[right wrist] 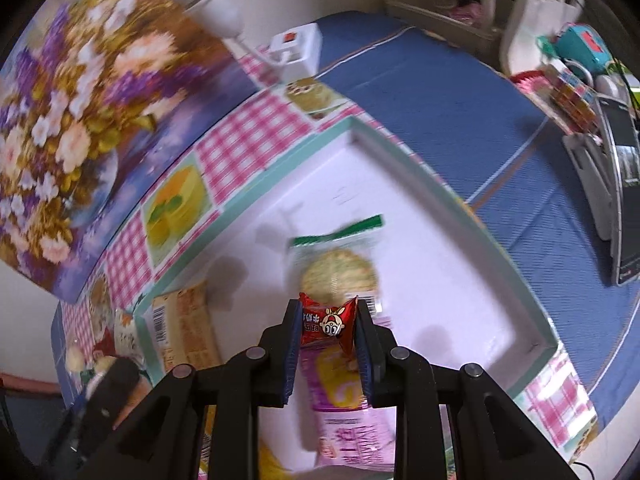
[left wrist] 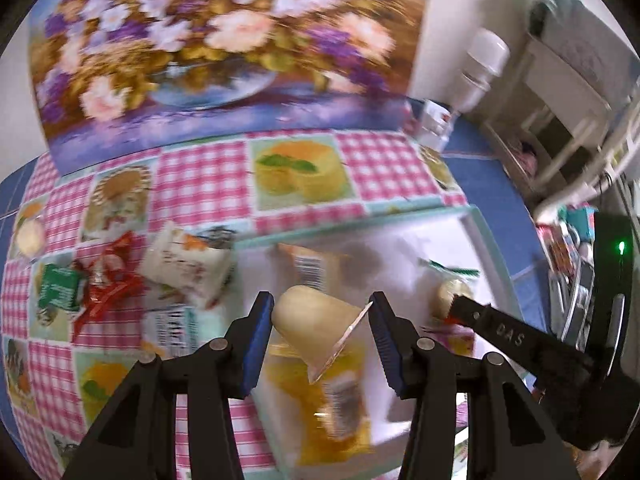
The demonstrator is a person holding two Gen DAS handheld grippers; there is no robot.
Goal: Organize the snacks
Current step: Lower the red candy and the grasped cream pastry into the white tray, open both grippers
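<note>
On my left wrist view, the left gripper [left wrist: 320, 316] sits low in the centre of the frame with its 2 blue-padded fingers [left wrist: 256, 344] clamped on a pale jelly cup [left wrist: 316, 320]. The cup lies tilted between the pads, its rounded base against the left pad and its foil rim touching the right one. It hangs over the white tray [left wrist: 476, 224], above a yellow packet [left wrist: 320, 392] lying in the tray. Left of the tray, on the pink checked tablecloth [left wrist: 200, 184], I see a green wrapper [left wrist: 58, 286], a red wrapper [left wrist: 110, 284] and a white packet [left wrist: 188, 264].

On my right wrist view, the right gripper [right wrist: 328, 324] is at lower centre, fingers closed on a small red candy packet [right wrist: 328, 324] squeezed upright between the pads. It sits over the same tray [right wrist: 460, 200], just below a round cracker in clear wrap [right wrist: 340, 274] and above a pink packet [right wrist: 348, 412]. An orange packet [right wrist: 182, 332] lies at the tray's left edge.
</note>
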